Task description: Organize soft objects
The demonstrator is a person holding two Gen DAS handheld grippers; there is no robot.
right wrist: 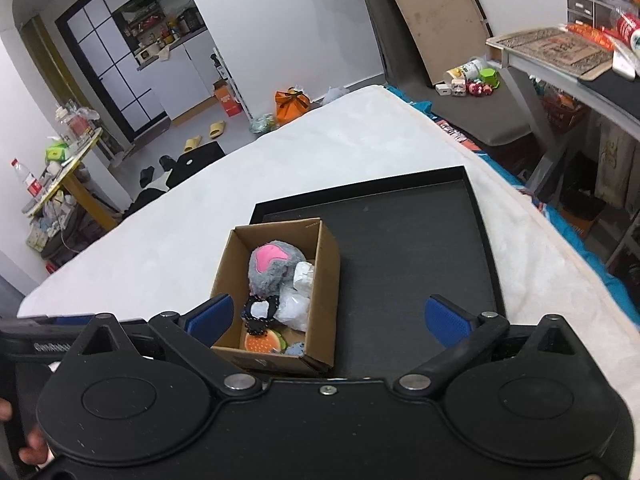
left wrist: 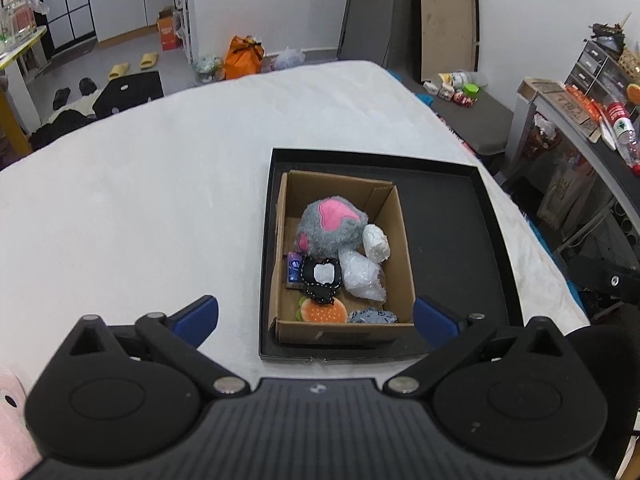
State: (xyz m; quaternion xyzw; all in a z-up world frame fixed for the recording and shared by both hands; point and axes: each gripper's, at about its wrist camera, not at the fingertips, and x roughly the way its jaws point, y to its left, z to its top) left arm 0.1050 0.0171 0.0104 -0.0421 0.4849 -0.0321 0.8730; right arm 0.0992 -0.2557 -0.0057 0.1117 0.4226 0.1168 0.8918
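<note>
We held both tools wide, empty: left tool (left wrist: 316, 316), right tool (right wrist: 328, 320) | soft toys sat in cardboard box (left wrist: 394, 240) | advice: retreat clear, recheck bed (left wrist: 140, 200) for strays.

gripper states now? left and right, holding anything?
Left gripper: open, holding nothing, above the cardboard box.
Right gripper: open, holding nothing.

White walls (right wrist: 280, 20), grey floor (left wrist: 132, 46). White blanket-covered surface (left wrist: 160, 180) fills foreground. Dark-framed glass door (right wrist: 108, 68) far left beside white cabinets (left wrist: 116, 4). Yellow slippers (left wrist: 132, 65) and orange bag (left wrist: 242, 56) on floor. Large flat board (left wrist: 448, 24) leans against wall. Cluttered grey desk (right wrist: 560, 60) at right; yellow-edged table (right wrist: 68, 164) at left.
</note>
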